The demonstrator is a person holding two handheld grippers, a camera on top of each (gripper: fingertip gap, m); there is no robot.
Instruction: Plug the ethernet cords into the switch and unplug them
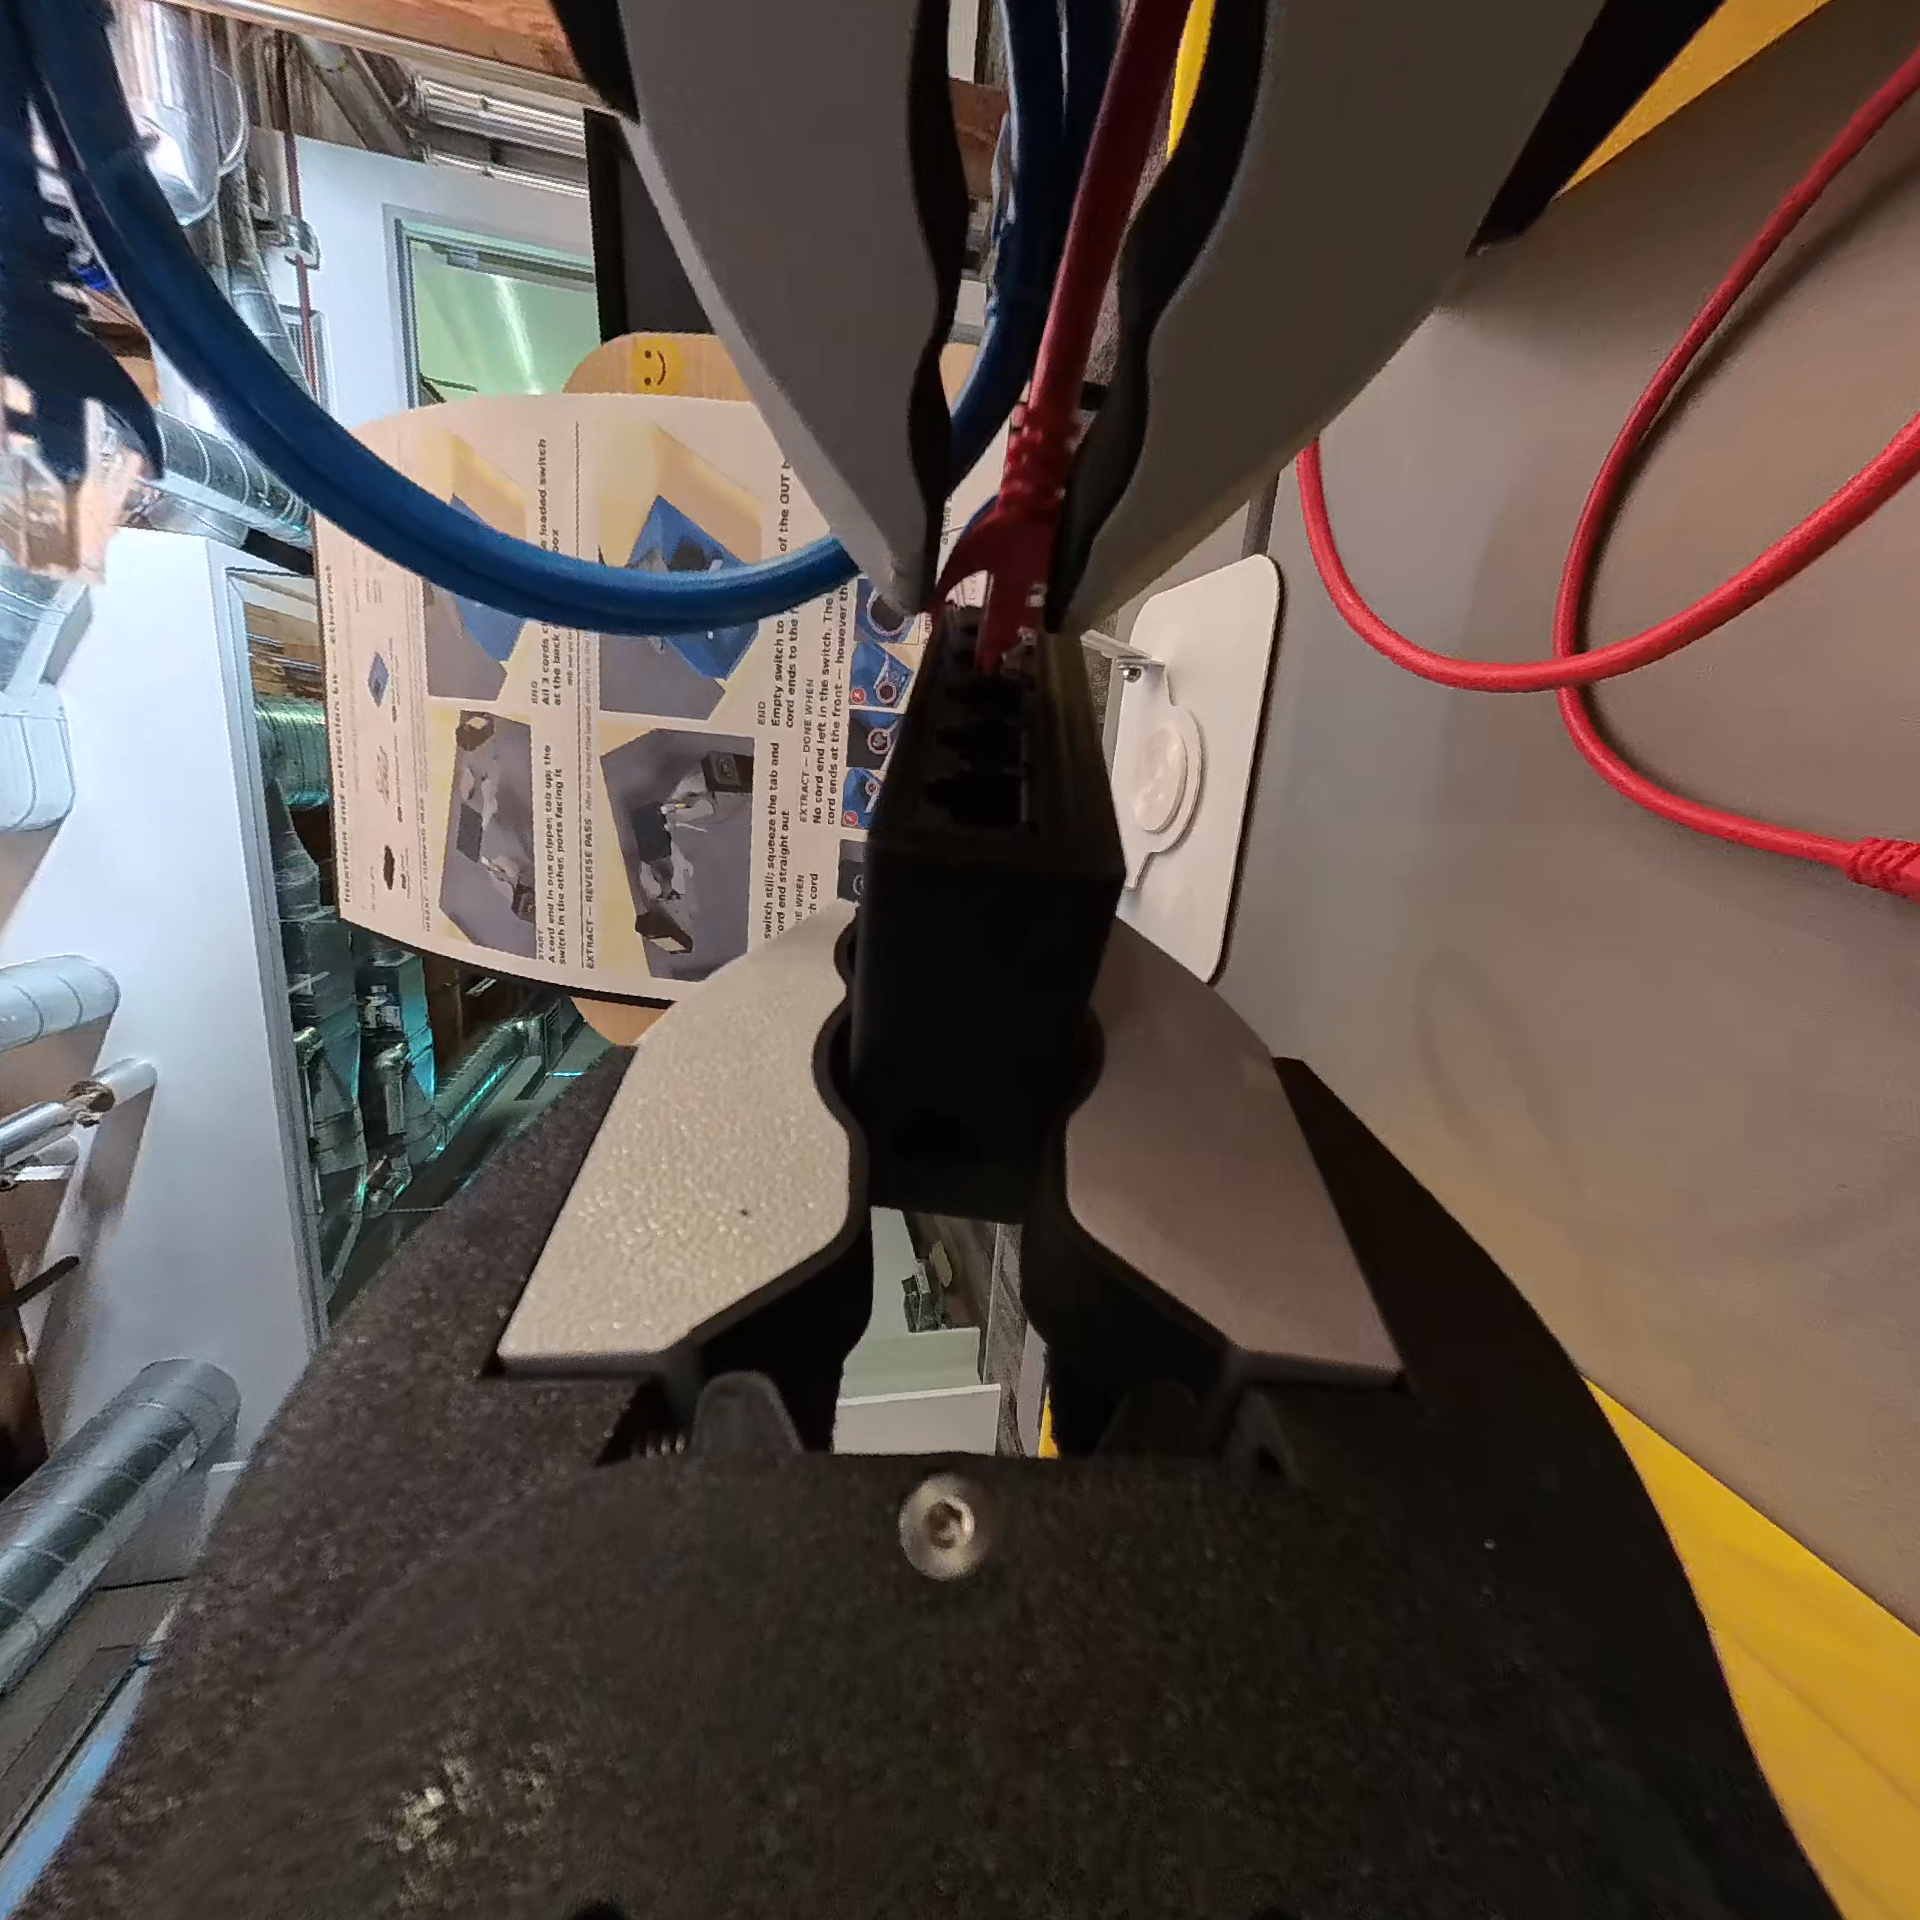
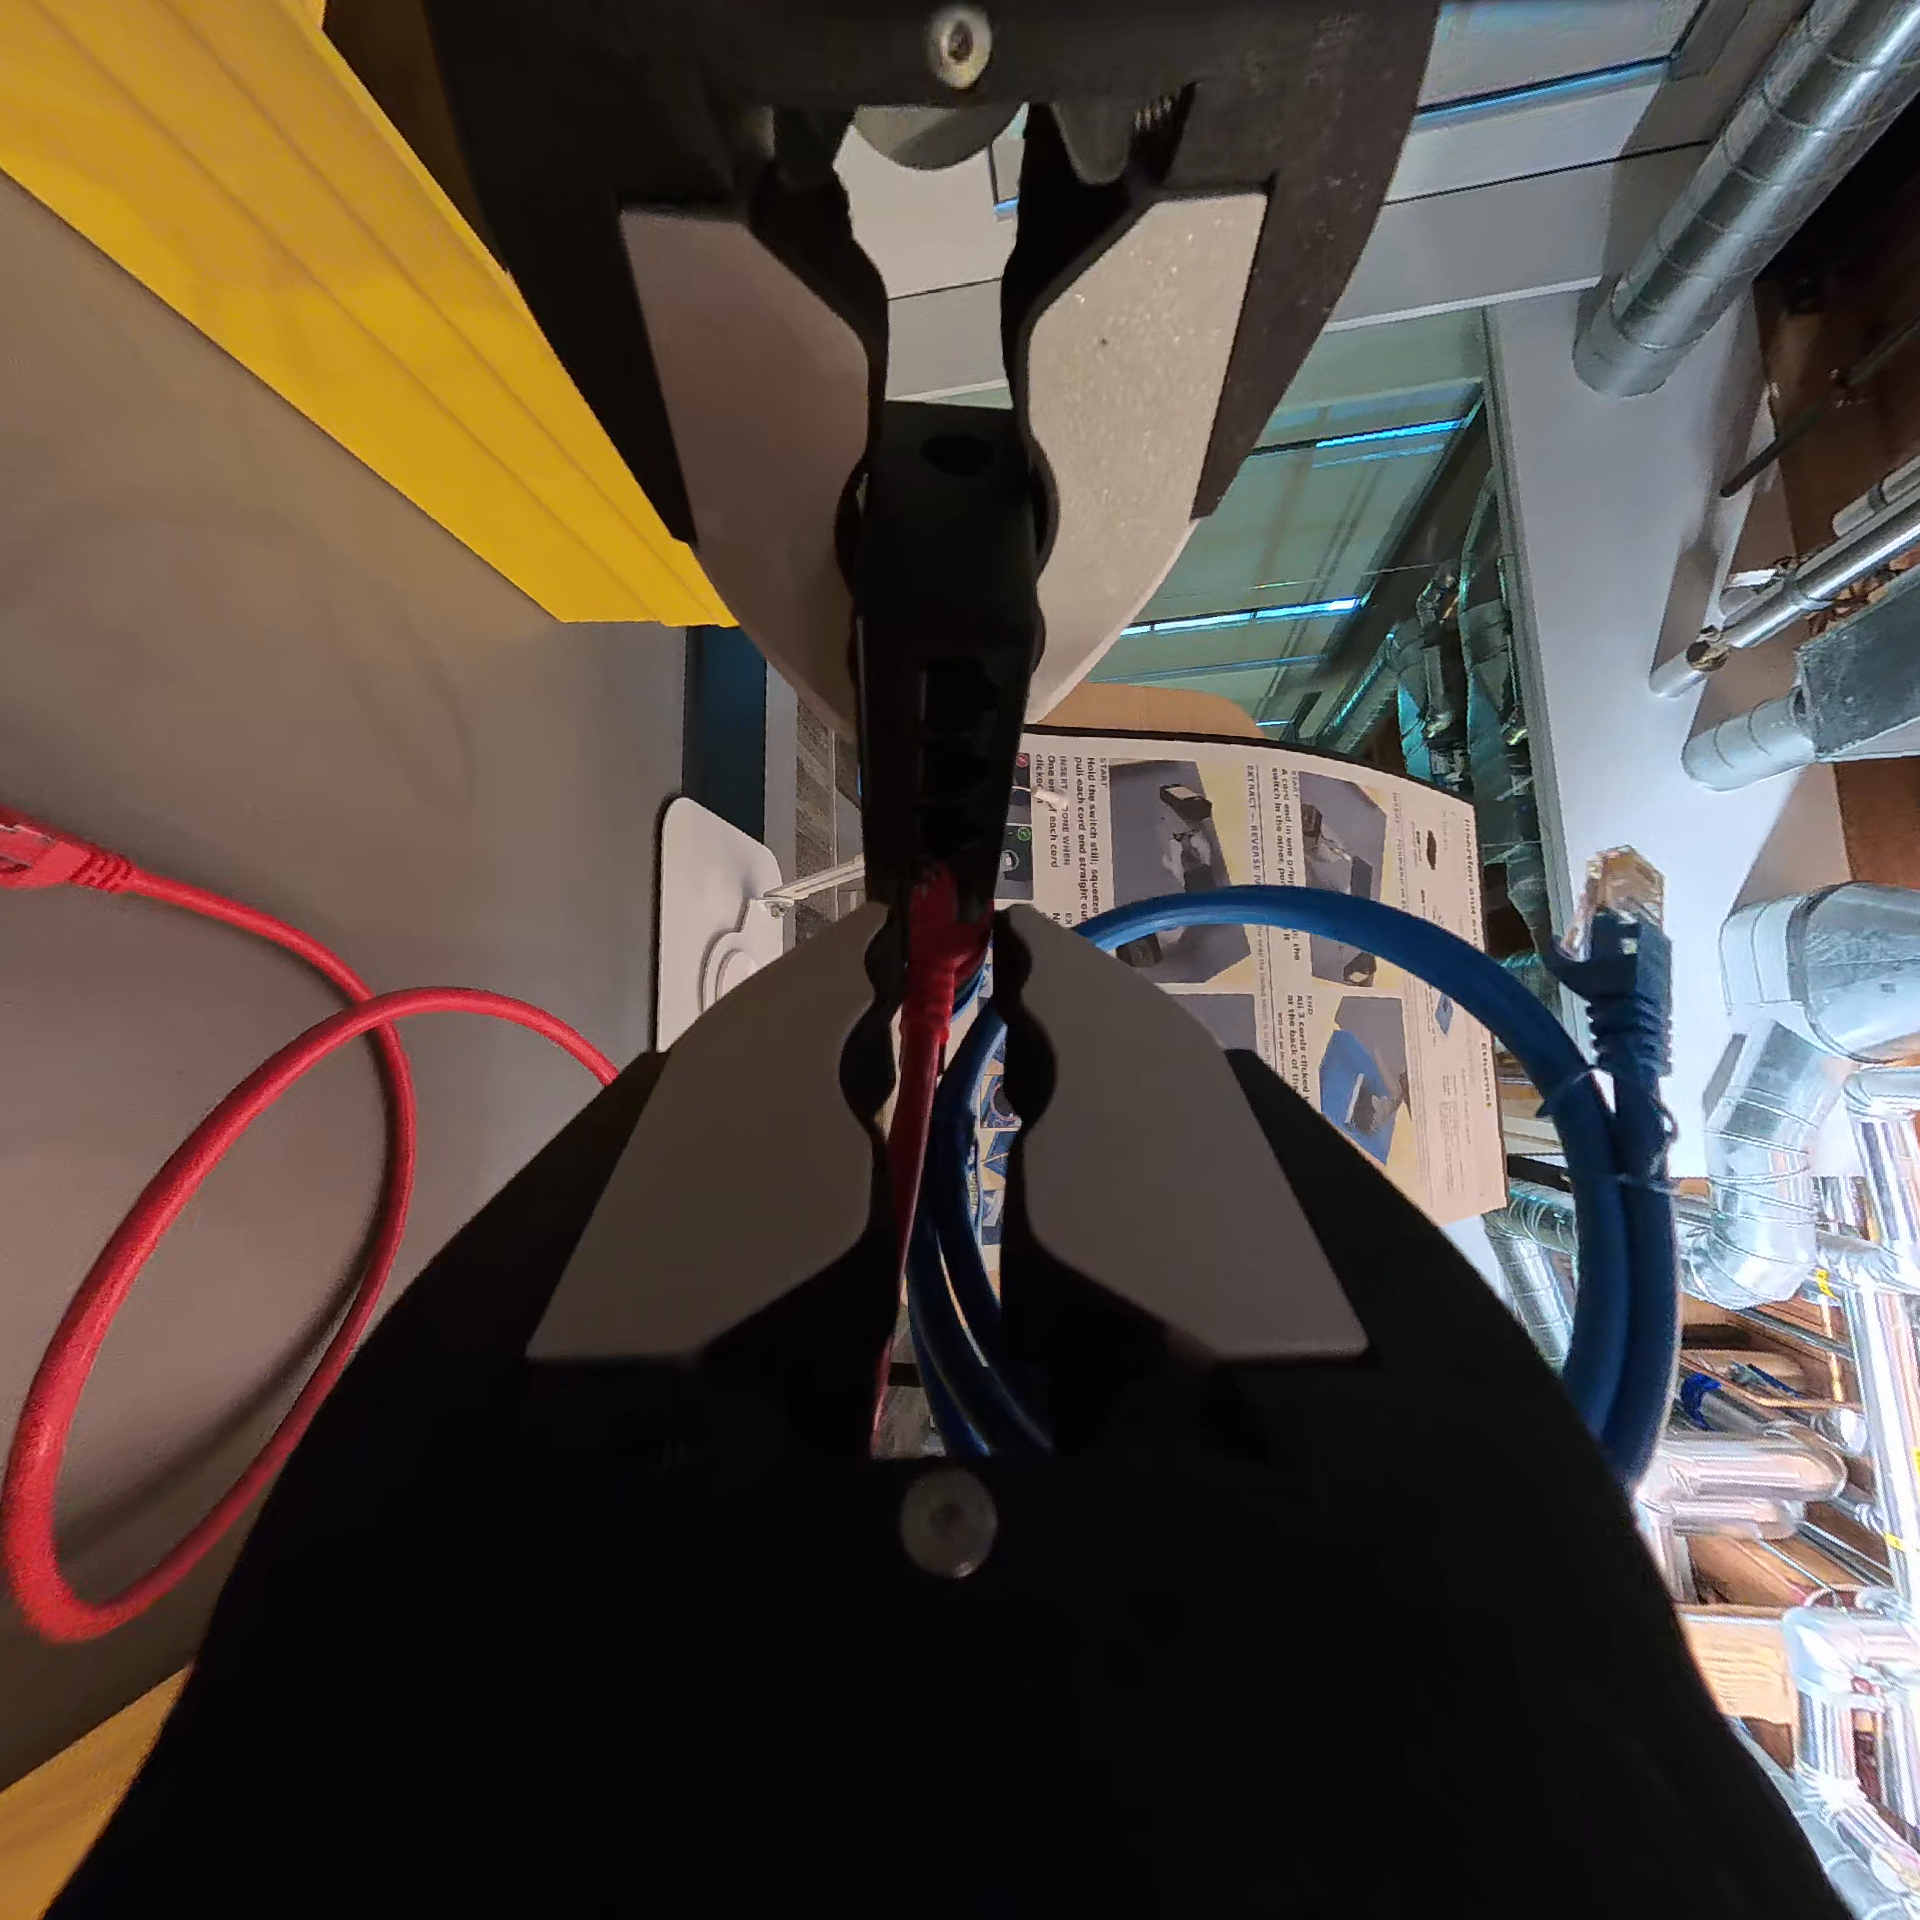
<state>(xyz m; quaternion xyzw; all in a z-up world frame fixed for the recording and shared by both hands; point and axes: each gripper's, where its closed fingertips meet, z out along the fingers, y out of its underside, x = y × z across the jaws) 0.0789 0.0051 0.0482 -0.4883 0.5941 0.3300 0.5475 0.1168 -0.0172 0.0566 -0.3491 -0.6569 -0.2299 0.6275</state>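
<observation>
Left gripper [image 1: 977, 997] clamps switch [image 1: 987, 883]; right gripper [image 2: 940, 935] pinches red cord [image 2: 925, 997].

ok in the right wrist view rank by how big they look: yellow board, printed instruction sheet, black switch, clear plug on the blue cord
1. Yellow corrugated board, though the frame cuts it off.
2. Printed instruction sheet, partly hidden.
3. Black switch, nearer the camera, so its real size is unsure.
4. Clear plug on the blue cord.

printed instruction sheet [image 1: 561, 707] with text and photos, yellow smiley sticker [image 1: 655, 364] above it
</observation>
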